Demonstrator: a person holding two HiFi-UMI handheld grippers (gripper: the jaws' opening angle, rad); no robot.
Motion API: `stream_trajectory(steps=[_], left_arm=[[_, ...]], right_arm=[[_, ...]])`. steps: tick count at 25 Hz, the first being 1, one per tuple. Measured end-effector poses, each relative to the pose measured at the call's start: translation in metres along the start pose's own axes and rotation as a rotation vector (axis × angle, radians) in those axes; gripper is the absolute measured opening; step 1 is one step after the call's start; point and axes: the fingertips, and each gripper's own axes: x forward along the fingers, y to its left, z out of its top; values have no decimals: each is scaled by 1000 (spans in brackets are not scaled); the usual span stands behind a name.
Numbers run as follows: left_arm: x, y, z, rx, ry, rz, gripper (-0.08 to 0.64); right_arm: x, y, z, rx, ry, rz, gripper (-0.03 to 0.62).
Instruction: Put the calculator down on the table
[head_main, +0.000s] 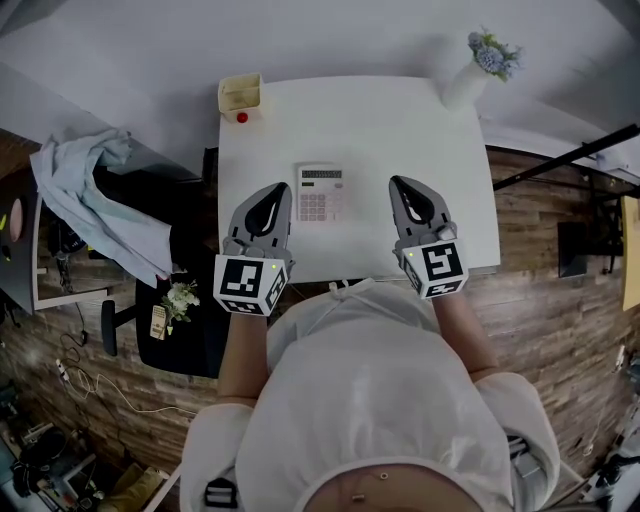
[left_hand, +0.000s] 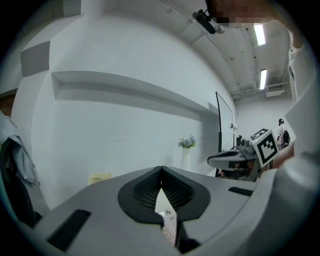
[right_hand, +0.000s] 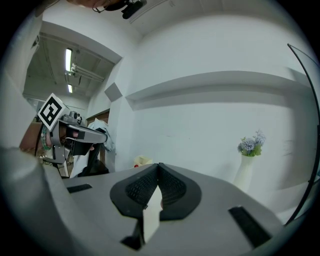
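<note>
Calculator (head_main: 321, 192) lies flat on the white table (head_main: 400, 130), keys up, apart from both tools. I see my left hand-held gripper (head_main: 278, 192) and right hand-held gripper (head_main: 398, 184) pinched together, gripping nothing.

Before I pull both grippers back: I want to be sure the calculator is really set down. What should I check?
1. Calculator lies flat on the table, well inside its edges: ok.
2. Left gripper jaws together, nothing between them: ok.
3. Right gripper jaws together, nothing between them: ok.
4. Each gripper stands beside the calculator, one on either side, not over it: ok.
5. Gripper undersides clear of the tabletop: cannot tell.
</note>
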Motion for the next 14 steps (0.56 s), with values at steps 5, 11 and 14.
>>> stream_trajectory(steps=[5,11,14], left_arm=[[1,3,-6,-2,15,8,20],[5,8,-11,-12,31,21,20],[8,10,-13,-15,34,25,20]], right_arm=[[5,3,-4,0,2,12,2],[13,4,-7,-8,7,32,2],[18,4,-10,-10,9,39,2]])
